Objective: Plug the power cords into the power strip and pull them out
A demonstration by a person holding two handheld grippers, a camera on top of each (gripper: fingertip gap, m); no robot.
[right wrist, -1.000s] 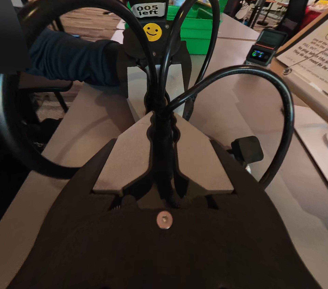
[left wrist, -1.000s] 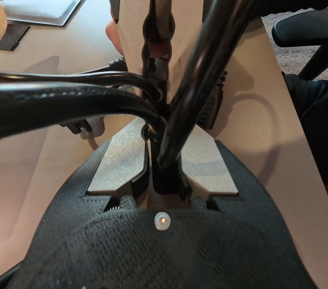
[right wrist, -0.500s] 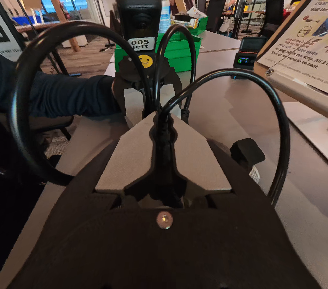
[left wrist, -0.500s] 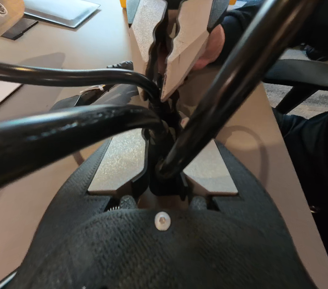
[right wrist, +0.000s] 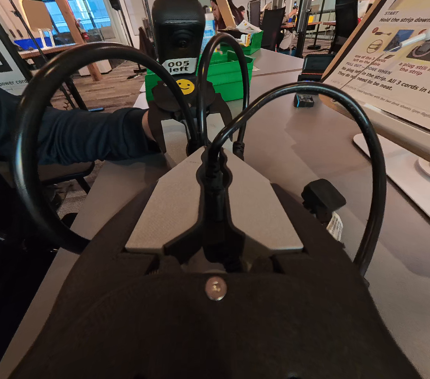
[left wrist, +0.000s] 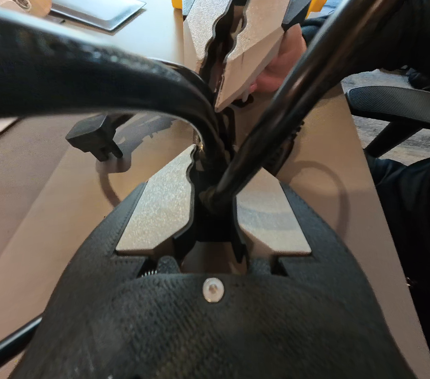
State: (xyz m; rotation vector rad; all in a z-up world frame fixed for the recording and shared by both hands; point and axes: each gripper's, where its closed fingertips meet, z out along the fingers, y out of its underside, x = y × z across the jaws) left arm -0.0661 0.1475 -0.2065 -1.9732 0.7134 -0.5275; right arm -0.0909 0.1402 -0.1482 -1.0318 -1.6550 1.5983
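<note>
The left gripper (left wrist: 209, 172) is being held closed on a bundle of black power cords (left wrist: 130, 79), with the cords pinched between its grey fingers (left wrist: 162, 209) and arching up and away to both sides. The right gripper (right wrist: 215, 158) is likewise being held clamped on the same bundle, a ribbed black cord end (right wrist: 214, 186) being squeezed in the notch between its fingers (right wrist: 256, 212). The two grippers are being pointed at each other, tips nearly meeting over the table (right wrist: 290, 135); in the left wrist view the right gripper (left wrist: 221, 79) is being seen just beyond the bundle, and in the right wrist view the left gripper (right wrist: 193, 135) is being seen just behind it, with a camera block (right wrist: 178, 28) riding on top. Three cord loops (right wrist: 337, 100) are being thrown out around the right gripper: one wide to the left, one narrow over the left gripper, one wide to the right. A black plug (right wrist: 323, 199) is being left lying on the table just right of the right gripper, a white tag (right wrist: 335, 226) hanging beside it. The power strip cannot be made out in either view. A dark sleeve (right wrist: 81, 133) is being seen left of the bundle. Green bins (right wrist: 232, 70) are being seen behind the left gripper, and an instruction board (right wrist: 384, 61) is being propped to the right of the bundle.
</note>
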